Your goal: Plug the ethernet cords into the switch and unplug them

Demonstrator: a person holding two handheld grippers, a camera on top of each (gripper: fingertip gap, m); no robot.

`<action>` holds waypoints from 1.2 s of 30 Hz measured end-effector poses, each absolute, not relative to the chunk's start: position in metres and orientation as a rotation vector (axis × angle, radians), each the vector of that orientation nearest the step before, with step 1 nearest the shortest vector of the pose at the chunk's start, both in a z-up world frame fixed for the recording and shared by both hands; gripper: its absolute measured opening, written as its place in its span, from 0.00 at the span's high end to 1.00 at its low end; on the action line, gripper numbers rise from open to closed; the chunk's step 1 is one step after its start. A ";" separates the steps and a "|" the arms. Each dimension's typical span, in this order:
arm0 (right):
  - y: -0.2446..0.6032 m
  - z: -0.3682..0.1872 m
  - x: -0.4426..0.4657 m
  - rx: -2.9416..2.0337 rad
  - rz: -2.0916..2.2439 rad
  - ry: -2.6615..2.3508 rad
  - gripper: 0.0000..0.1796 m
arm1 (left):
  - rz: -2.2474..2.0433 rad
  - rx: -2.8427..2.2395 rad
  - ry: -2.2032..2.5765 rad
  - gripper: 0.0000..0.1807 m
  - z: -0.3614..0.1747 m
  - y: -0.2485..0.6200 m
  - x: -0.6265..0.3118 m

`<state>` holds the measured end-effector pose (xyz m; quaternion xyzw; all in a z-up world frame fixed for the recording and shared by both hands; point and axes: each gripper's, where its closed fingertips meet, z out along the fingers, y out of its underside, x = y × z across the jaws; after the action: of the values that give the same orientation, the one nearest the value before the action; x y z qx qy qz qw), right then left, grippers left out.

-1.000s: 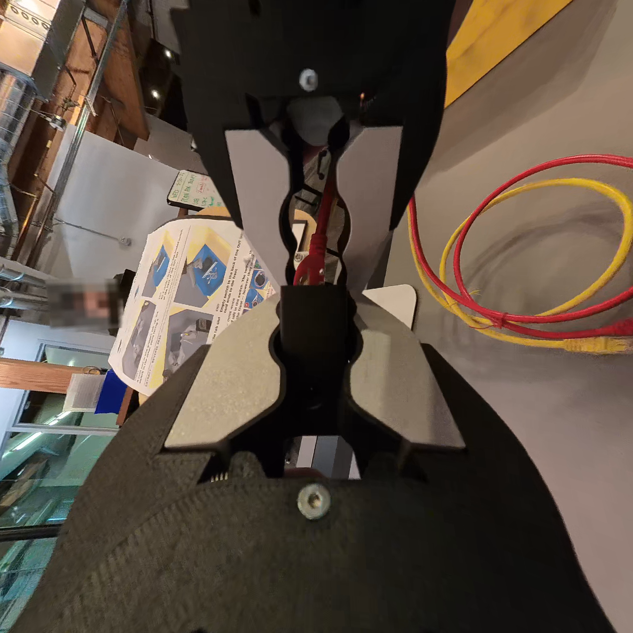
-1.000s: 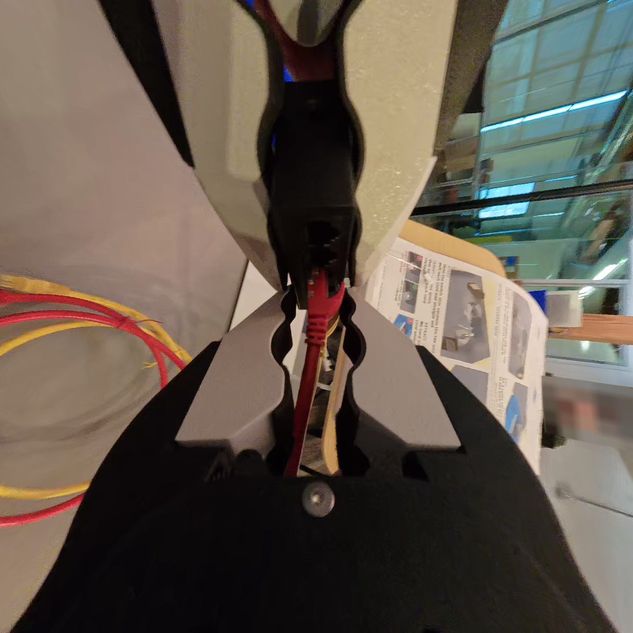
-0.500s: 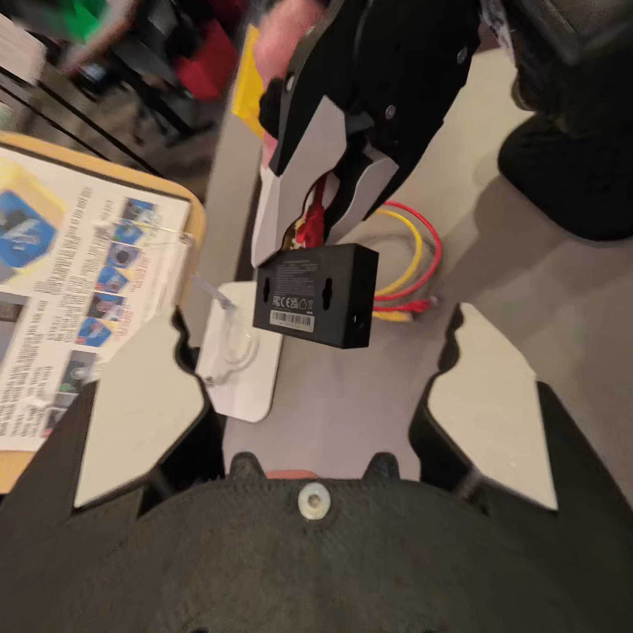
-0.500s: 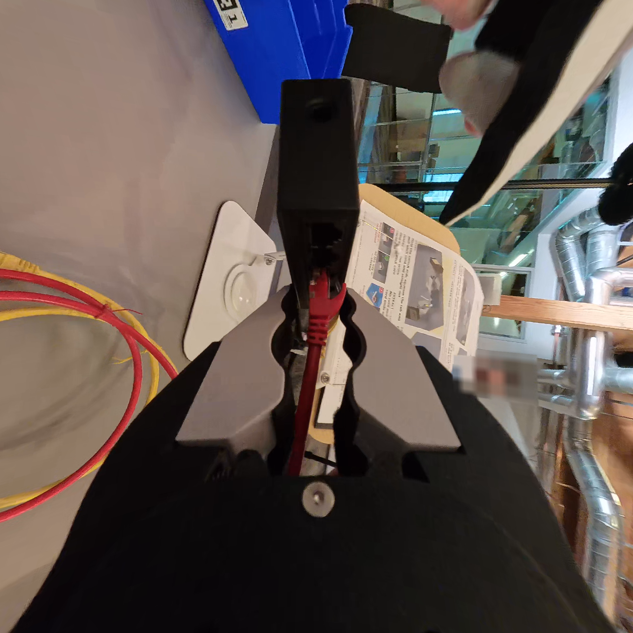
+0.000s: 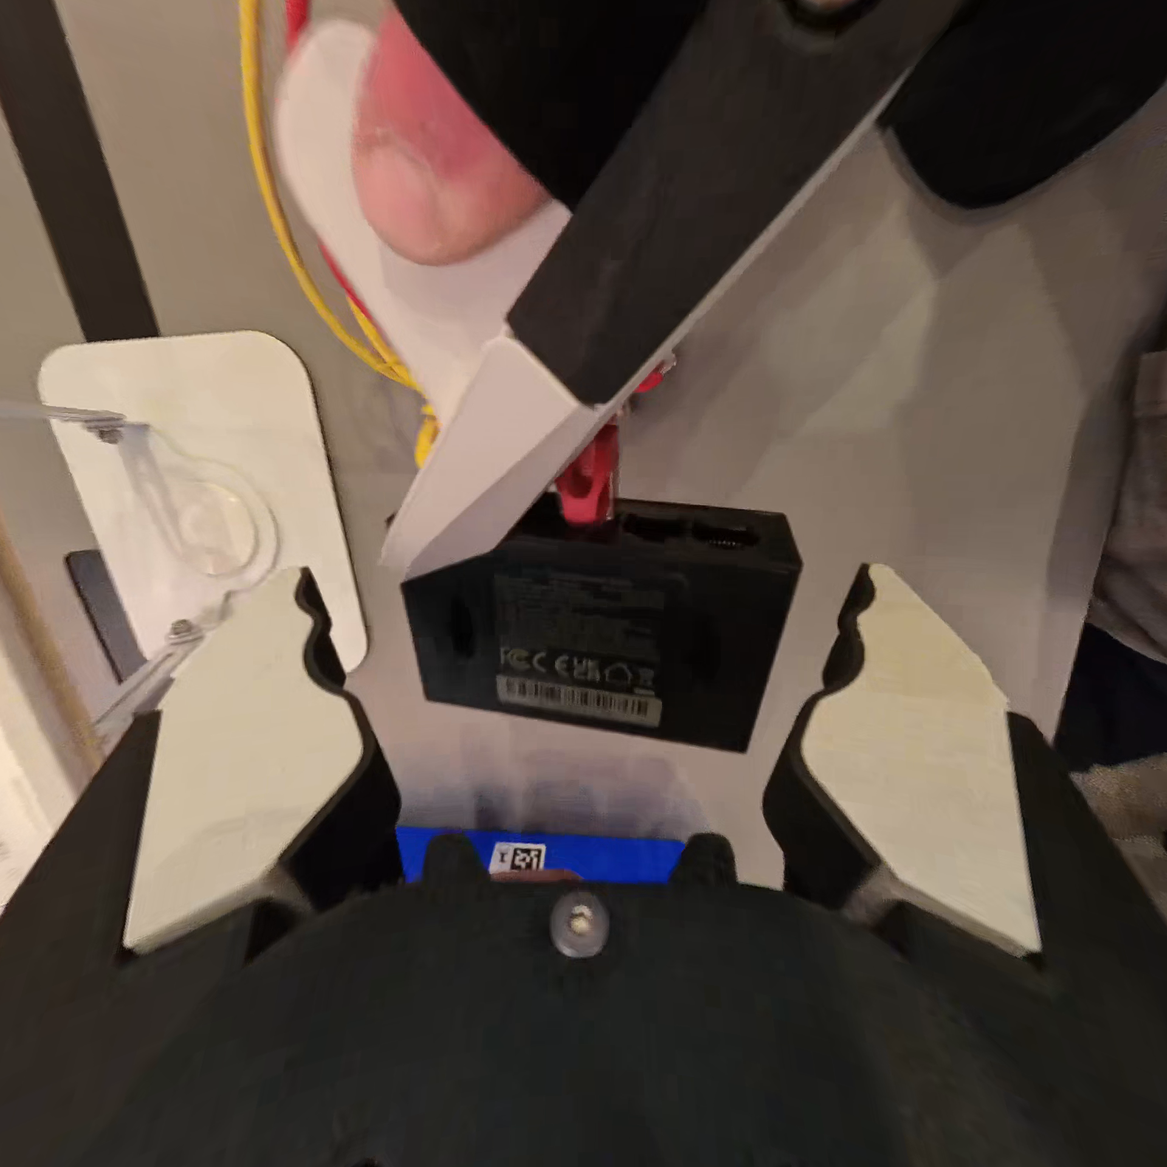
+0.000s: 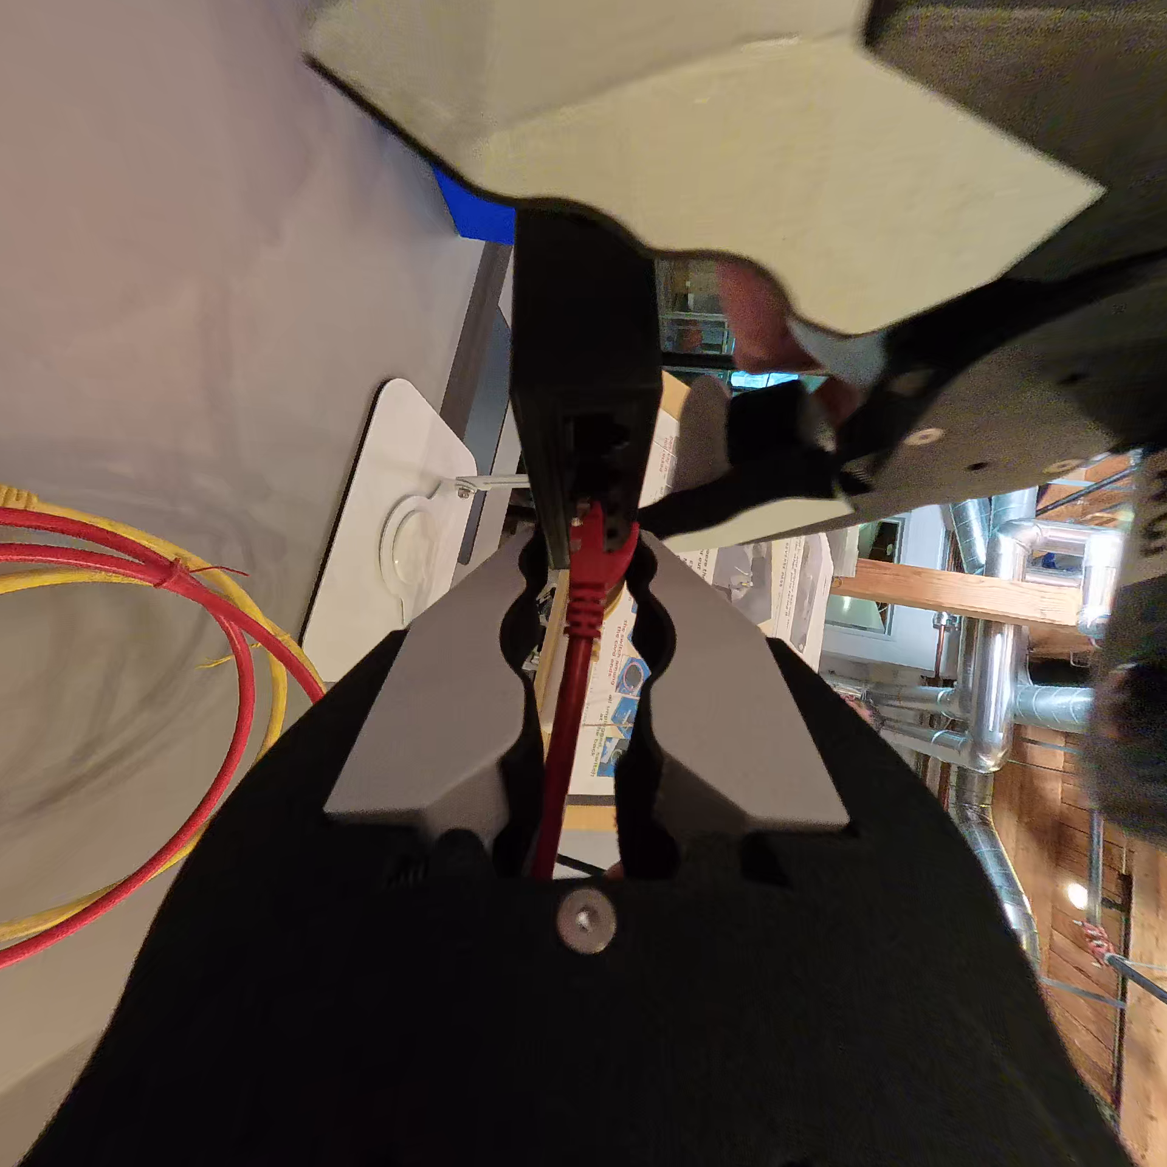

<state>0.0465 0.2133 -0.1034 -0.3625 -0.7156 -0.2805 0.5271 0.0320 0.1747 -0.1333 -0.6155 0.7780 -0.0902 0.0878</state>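
At the port face of the small black plastic switch box, my right gripper is clamped on the red ethernet cord, its plug seated. My left gripper gapes wide, empty, just behind the box. The yellow cord beside it lies unplugged; unplugging remains.

A white rounded plate carrying a clear plastic clip lies on the grey tabletop at the left of the left wrist view, while a blue bin with a small coded sticker shows at the lower centre. In the right wrist view the same white plate sits left of centre, and a printed sheet with pictures on a tan board lies to its right. Shiny metal pipes and wooden beams fill the right edge of that frame.
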 end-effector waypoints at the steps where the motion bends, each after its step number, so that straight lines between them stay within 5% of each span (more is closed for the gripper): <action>1: 0.213 -0.102 0.046 -0.861 -0.670 -1.706 0.87 | -0.239 -1.844 2.341 0.19 -0.139 0.175 0.031; 36: 0.214 -0.098 0.041 -0.778 -0.765 -1.700 0.87 | -0.194 -1.918 2.380 0.30 -0.145 0.172 0.035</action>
<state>0.0411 0.2144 -0.0983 -0.3262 -0.7125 -0.3207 0.5321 0.0348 0.1724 -0.1454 -0.6257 0.7765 -0.0631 0.0395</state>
